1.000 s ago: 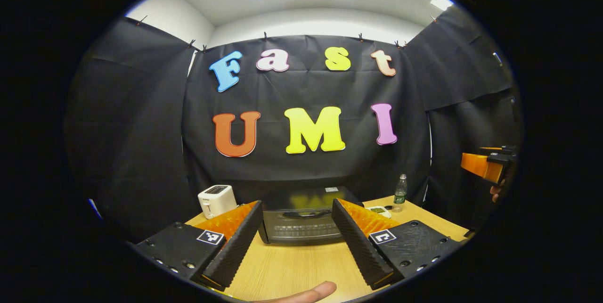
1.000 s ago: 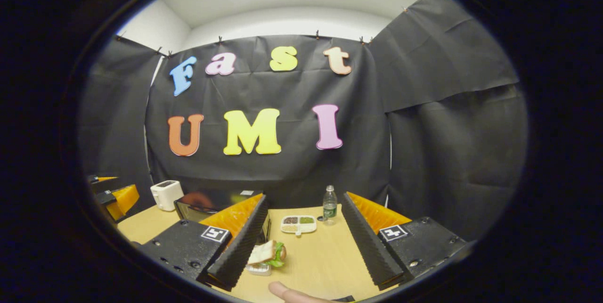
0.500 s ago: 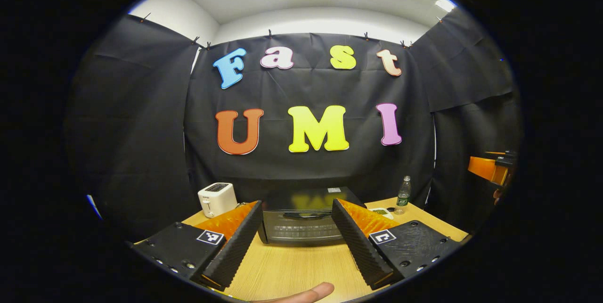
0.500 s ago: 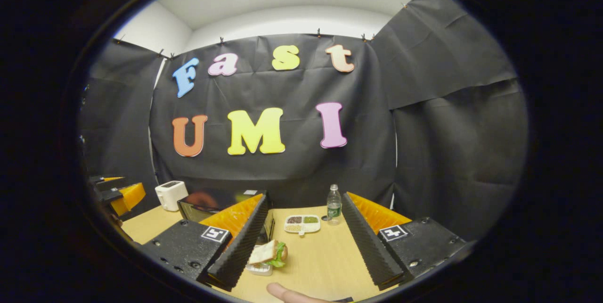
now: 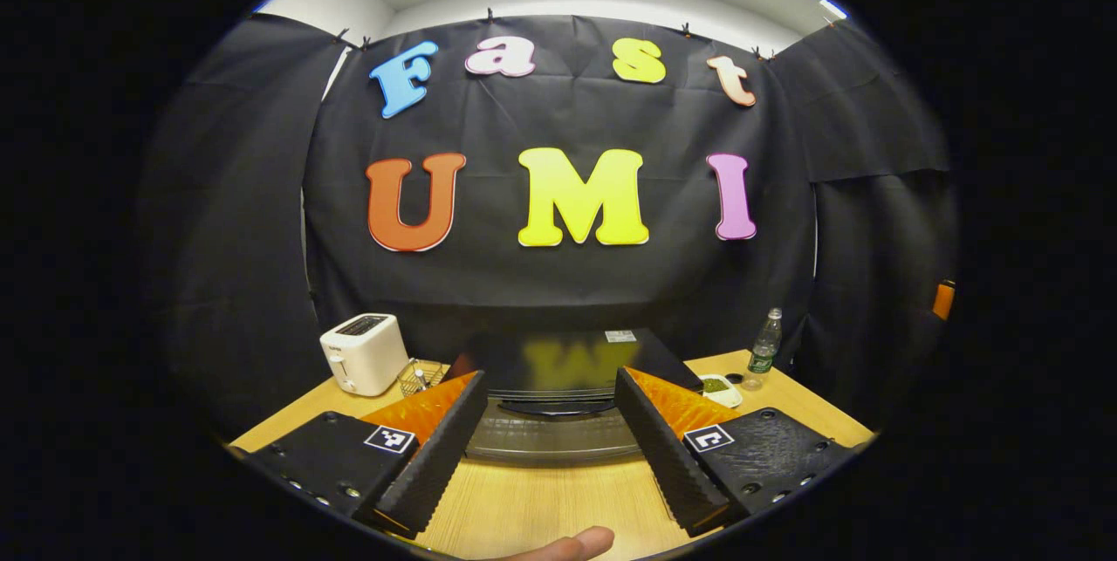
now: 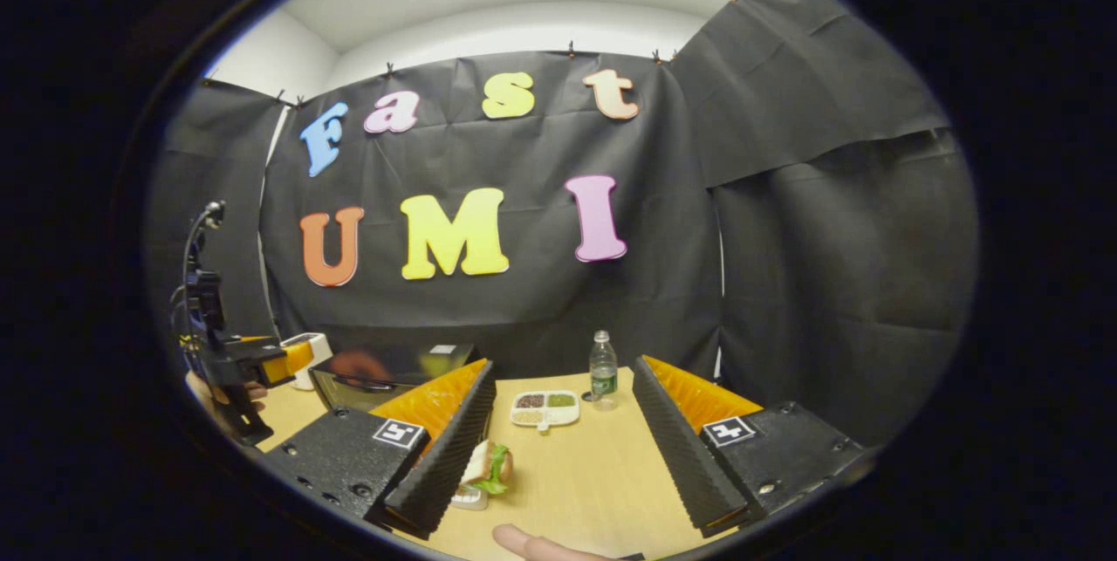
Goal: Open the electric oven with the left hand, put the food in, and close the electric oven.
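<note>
The wooden table [image 5: 541,500] fills the lower part of the booth, and on it, toward the far wall, stands the electric oven [image 5: 558,369], a dark box with its door closed and a curved handle [image 5: 558,408] across the top of the door. In the left gripper view the left gripper [image 5: 548,443] hangs just in front of that door, its fingers spread wide with the handle between them in the picture but not touching it. In the right gripper view the right gripper [image 6: 563,448] hovers over the table to the right of the oven, fingers spread apart and holding nothing. A white toaster [image 5: 362,353] sits at the far left of the table, with a small wire basket [image 5: 417,376] just beside it. The food, a sandwich [image 6: 484,467] with green leaf showing, lies on a small plate near the right gripper's left finger. Farther off are a divided white tray [image 6: 545,409] and a plastic bottle [image 6: 602,379] standing upright beside it.
</note>
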Motion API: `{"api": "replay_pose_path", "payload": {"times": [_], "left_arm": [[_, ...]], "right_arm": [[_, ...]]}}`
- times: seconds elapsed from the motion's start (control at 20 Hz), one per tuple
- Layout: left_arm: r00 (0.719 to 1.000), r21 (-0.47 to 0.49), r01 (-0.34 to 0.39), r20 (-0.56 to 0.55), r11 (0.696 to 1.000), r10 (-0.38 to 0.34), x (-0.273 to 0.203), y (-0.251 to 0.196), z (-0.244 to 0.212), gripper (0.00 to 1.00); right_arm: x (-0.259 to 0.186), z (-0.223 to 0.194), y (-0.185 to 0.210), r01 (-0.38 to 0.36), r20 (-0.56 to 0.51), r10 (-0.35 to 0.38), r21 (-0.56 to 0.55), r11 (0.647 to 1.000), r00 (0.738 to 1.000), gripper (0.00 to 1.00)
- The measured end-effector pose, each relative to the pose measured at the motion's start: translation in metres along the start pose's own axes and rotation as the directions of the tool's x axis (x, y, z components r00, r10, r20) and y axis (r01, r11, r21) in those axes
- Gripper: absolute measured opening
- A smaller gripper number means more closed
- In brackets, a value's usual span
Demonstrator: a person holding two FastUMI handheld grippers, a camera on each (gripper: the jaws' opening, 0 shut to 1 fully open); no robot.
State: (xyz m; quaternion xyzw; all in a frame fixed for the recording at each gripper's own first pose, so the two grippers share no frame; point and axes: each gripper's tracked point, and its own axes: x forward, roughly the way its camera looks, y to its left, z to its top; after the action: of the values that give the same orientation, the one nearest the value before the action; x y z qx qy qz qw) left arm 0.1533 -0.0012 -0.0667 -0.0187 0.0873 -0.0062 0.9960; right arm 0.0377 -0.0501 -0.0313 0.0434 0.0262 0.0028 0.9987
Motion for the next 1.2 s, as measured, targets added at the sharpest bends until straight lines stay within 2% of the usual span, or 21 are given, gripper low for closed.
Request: {"api": "replay_pose_path", "payload": {"times": [0.05, 0.2, 0.35, 0.55, 0.6, 0.65, 0.7, 0.75, 0.8, 0.85, 1.0, 1.2], "left_arm": [[1.0, -0.002, 0.003, -0.019, 1.0, -0.003, 0.014, 0.0, -0.006, 0.96], [0.997, 0.031, -0.032, -0.066, 0.999, 0.034, 0.05, 0.006, -0.021, 0.95], [0.992, 0.026, 0.005, -0.123, 1.0, -0.002, 0.084, -0.007, -0.042, 0.94], [0.977, 0.025, 0.0, -0.212, 1.0, 0.006, 0.104, -0.006, -0.07, 0.96], [0.974, 0.023, 0.001, -0.227, 1.0, 0.004, 0.099, -0.008, -0.071, 0.96], [0.977, 0.026, 0.009, -0.211, 1.0, -0.003, 0.104, -0.01, -0.067, 0.89], [0.973, 0.022, 0.021, -0.229, 1.0, -0.015, 0.104, -0.011, -0.072, 0.96], [0.964, 0.029, 0.022, -0.264, 0.999, -0.014, 0.099, -0.01, -0.079, 0.89], [0.971, 0.043, 0.022, -0.238, 0.999, -0.011, 0.101, -0.01, -0.075, 0.89], [0.965, 0.044, 0.02, -0.262, 0.999, -0.008, 0.099, -0.009, -0.079, 1.0], [0.961, 0.008, 0.017, -0.275, 1.0, -0.014, 0.091, -0.011, -0.083, 0.99], [0.965, 0.006, 0.009, -0.263, 1.0, -0.007, 0.061, -0.012, -0.092, 1.0]], "right_arm": [[0.002, -0.001, -0.003, 0.009, -0.002, -0.009, 0.004, 1.0, 1.0, 0.97], [0.005, -0.005, -0.006, 0.012, -0.001, -0.012, 0.014, 1.0, 1.0, 0.97], [0.009, -0.008, -0.006, 0.002, -0.003, -0.002, 0.019, 1.0, 1.0, 0.97], [0.011, -0.014, -0.007, -0.007, -0.009, 0.007, 0.015, 1.0, 1.0, 0.97], [0.011, -0.012, -0.005, -0.014, -0.005, 0.015, 0.018, 1.0, 1.0, 0.98], [0.011, -0.012, -0.005, -0.018, -0.005, 0.019, 0.02, 1.0, 1.0, 0.97], [0.011, -0.014, -0.005, -0.018, -0.004, 0.018, 0.026, 1.0, 1.0, 0.97], [0.012, -0.013, -0.005, -0.02, -0.004, 0.021, 0.029, 0.999, 1.0, 0.97], [0.011, -0.015, -0.002, -0.028, -0.007, 0.028, 0.031, 0.999, 1.0, 0.97], [0.01, -0.015, 0.0, -0.033, -0.01, 0.033, 0.03, 0.999, 0.999, 0.97], [0.008, -0.014, 0.0, -0.03, -0.006, 0.03, 0.026, 0.999, 1.0, 0.97], [0.003, -0.015, 0.005, -0.031, -0.011, 0.031, -0.004, 1.0, 0.999, 0.97]]}}
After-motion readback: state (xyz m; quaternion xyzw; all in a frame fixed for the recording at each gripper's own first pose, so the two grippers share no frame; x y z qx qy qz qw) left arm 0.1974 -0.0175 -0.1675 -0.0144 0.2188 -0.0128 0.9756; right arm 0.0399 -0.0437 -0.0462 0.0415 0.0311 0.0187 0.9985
